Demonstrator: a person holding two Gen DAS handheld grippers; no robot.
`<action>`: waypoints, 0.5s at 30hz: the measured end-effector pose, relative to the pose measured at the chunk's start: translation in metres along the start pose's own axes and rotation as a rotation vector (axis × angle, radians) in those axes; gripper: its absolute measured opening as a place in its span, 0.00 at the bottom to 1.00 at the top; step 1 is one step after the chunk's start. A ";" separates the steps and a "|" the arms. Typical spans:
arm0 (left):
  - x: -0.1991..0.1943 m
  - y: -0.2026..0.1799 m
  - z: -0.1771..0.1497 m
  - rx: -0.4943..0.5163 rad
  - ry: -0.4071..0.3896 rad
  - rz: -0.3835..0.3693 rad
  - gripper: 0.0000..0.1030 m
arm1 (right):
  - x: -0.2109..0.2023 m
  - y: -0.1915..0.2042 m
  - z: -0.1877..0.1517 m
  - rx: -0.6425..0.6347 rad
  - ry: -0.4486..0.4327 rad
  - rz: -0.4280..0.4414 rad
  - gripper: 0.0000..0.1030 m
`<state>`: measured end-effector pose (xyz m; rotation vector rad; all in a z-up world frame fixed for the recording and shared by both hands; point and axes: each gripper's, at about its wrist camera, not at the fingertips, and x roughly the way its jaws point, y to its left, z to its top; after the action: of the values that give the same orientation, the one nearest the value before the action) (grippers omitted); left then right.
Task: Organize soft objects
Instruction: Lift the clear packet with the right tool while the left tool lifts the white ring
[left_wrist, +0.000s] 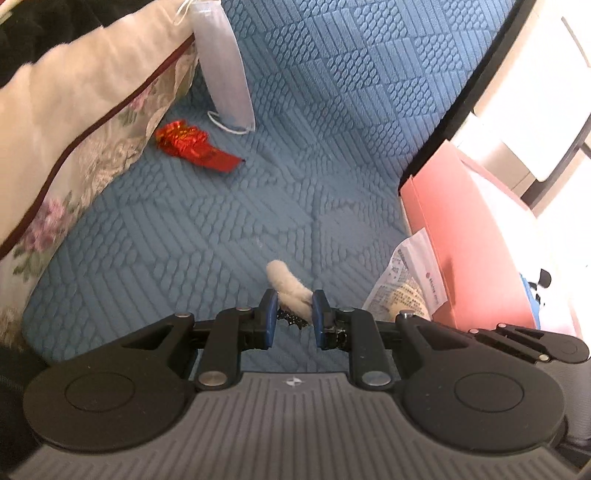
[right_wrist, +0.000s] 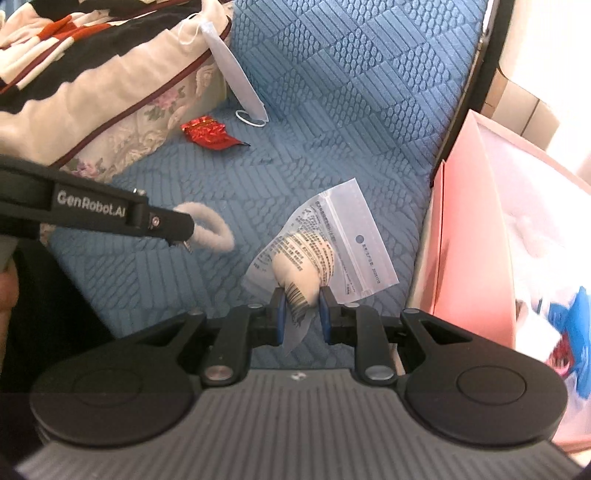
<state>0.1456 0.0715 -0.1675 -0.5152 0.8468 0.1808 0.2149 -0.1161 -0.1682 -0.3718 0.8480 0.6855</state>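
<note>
I had both grippers loaded over the blue quilted mattress (left_wrist: 332, 110). The left gripper (left_wrist: 293, 314) was clenched on a fluffy cream hair tie (left_wrist: 286, 280), its loop sticking out past the blue pads and clear of the cover, roughly midway along the mattress's right-hand side. The right gripper (right_wrist: 302, 314) was clamped on a printed zip bag (right_wrist: 332, 240) holding a soft beige lump, the pads pinching the padded lower end while the sealed strip hung free above the fabric, near the mattress's right edge and just beside the pink box (right_wrist: 472, 251). I judged both items very light and wholly compliant: the hair tie would flatten and spring back, so a pinch anywhere across its plush band seemed safe. The bag was the trickier of the 2, since its film looked slick and could slide; gripping through the stuffed part, as I did, seemed surer than taking the empty flap. Neither looked fragile. Near the mattress's far left corner, against a floral pillow (left_wrist: 74, 129), lay a folded face mask (left_wrist: 225, 74) and a crinkled red foil wrapper (left_wrist: 192, 144), each limp enough to need a hold on a raised fold or edge.
</note>
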 end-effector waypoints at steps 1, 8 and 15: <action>-0.002 0.000 -0.004 0.000 0.002 0.003 0.23 | -0.001 -0.001 -0.001 0.004 0.004 0.000 0.22; 0.011 0.004 -0.004 -0.017 0.013 0.029 0.23 | 0.012 -0.004 0.000 0.019 0.045 0.001 0.37; 0.021 0.010 0.006 -0.011 -0.004 0.044 0.23 | 0.016 0.002 0.004 0.008 0.049 0.062 0.49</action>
<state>0.1599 0.0816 -0.1841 -0.5065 0.8544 0.2266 0.2235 -0.1061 -0.1786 -0.3575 0.9114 0.7326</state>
